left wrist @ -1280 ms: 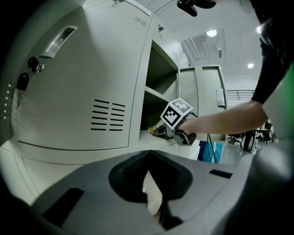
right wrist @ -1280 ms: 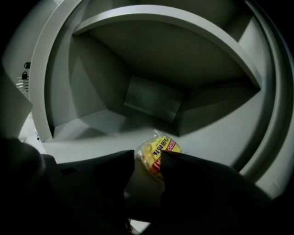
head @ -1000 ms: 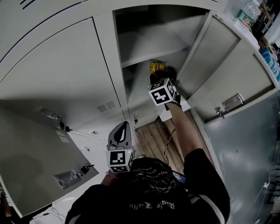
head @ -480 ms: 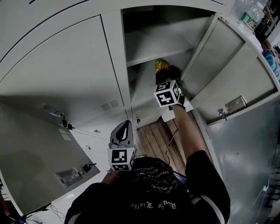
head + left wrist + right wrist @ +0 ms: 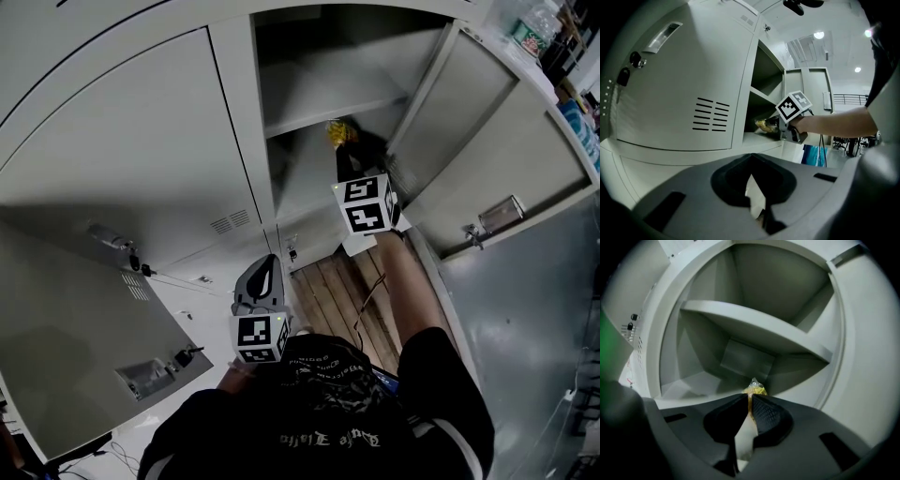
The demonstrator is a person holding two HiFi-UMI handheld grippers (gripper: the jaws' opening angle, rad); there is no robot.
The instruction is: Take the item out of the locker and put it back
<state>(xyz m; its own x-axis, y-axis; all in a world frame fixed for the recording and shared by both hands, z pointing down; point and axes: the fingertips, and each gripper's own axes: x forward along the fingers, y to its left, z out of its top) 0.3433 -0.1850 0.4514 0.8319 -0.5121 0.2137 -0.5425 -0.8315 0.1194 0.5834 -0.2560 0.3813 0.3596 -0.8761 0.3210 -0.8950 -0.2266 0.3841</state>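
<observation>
Closest in, the left gripper (image 5: 751,157) is held low in front of a closed locker door (image 5: 122,159), its jaws pressed together with nothing between them. Past it I see the wooden floor (image 5: 328,291) and the outstretched right arm. The right gripper (image 5: 751,398) is at the mouth of the open locker (image 5: 281,187). Its jaws have just been closing and now pinch the yellow snack packet (image 5: 755,389) by one end. The packet sits inside the compartment, under the shelf (image 5: 754,329) and just above the compartment floor. The locker's own door (image 5: 459,122) is swung open to the right.
</observation>
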